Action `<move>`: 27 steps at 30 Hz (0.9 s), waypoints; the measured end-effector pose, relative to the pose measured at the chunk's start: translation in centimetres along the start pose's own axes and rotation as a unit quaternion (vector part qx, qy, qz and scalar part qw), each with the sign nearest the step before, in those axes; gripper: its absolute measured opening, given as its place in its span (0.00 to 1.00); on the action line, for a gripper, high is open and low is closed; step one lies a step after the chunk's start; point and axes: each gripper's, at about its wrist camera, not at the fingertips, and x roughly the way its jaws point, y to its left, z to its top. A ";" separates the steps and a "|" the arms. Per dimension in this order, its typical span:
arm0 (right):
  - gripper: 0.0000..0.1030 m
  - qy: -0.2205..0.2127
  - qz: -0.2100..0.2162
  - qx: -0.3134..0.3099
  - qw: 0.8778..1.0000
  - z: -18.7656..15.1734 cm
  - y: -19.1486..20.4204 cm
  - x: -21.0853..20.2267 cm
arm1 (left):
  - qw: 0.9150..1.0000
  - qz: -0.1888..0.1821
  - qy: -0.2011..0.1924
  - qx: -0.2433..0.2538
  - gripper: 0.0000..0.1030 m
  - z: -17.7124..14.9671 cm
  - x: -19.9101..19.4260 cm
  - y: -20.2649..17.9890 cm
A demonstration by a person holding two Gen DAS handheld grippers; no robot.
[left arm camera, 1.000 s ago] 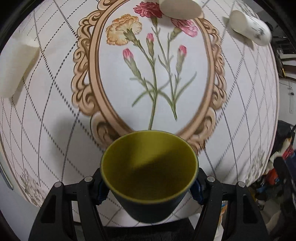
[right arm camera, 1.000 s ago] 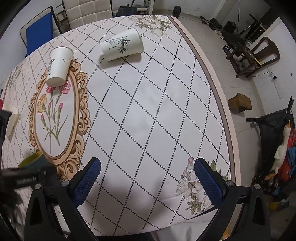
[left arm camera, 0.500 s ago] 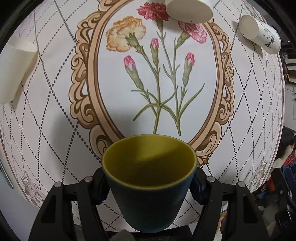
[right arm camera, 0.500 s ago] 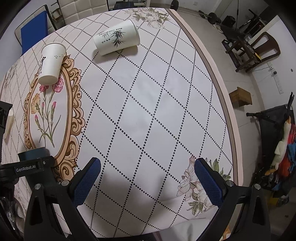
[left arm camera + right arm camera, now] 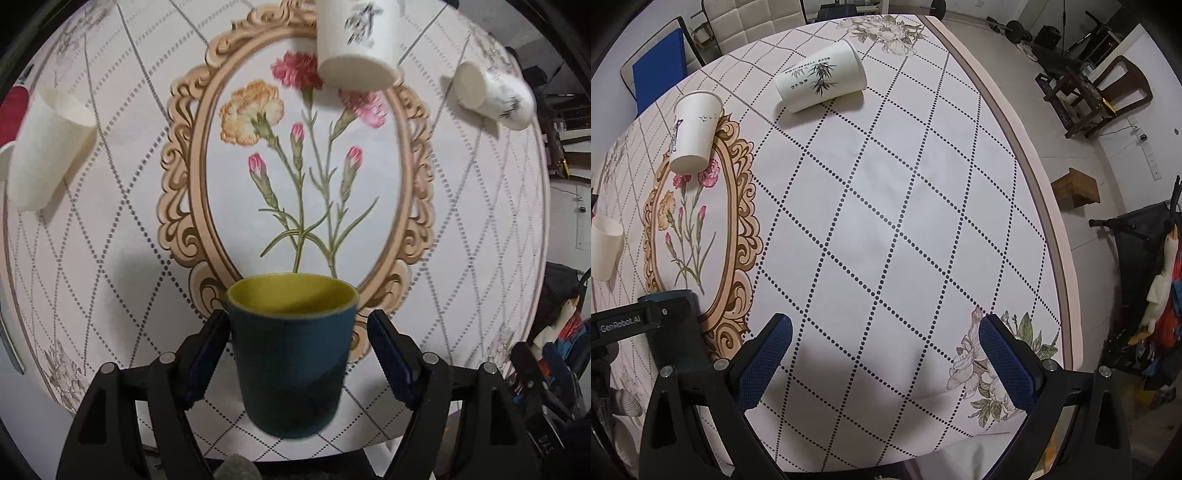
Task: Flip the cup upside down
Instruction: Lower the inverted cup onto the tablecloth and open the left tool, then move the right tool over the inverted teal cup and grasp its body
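left wrist view: the left gripper (image 5: 295, 354) has its jaws spread a little wider than the cup (image 5: 290, 354), a blue pad on either side of the dark teal wall, with a visible gap on the right and a near-touch on the left; nothing looks clamped. the cup stands mouth up, its yellow-green inside showing, at the near end of the table (image 5: 110, 258), on the lower edge of the printed oval frame with carnations. the flip is not done, since the rim faces up.

my judgement: to do this step well, close evenly on the mid wall so the cup does not skid sideways, lift clear of the cloth before rolling the wrist, then set the rim down flat.

further out lie three white paper cups: one (image 5: 354, 40) at the far end of the oval, one (image 5: 491, 96) on its side to the right, one (image 5: 48, 147) to the left.

right wrist view: the right gripper (image 5: 886, 358) hangs wide apart, holding nothing, over bare cloth beside the cup.
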 end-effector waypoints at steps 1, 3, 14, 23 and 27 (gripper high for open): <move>1.00 -0.001 0.004 0.001 1.000 -0.1 0.0 -0.2 | 1.000 0.000 -0.008 0.002 0.73 -0.3 -0.9 0.0; 1.00 -0.002 0.015 -0.003 1.000 -0.5 0.1 -0.9 | 0.999 0.008 -0.038 0.008 0.73 -1.3 -3.6 0.0; 1.00 0.002 0.112 -0.073 0.991 -5.3 6.5 -5.1 | 0.983 0.130 -0.125 -0.022 0.73 -9.8 -9.8 5.9; 1.00 0.026 0.125 -0.115 0.985 -7.9 12.5 -5.3 | 0.981 0.142 -0.108 -0.074 0.73 -12.8 -7.6 13.7; 1.00 0.034 0.106 -0.138 0.984 -7.8 15.2 -4.9 | 0.983 0.123 -0.099 -0.092 0.73 -12.3 -6.0 16.4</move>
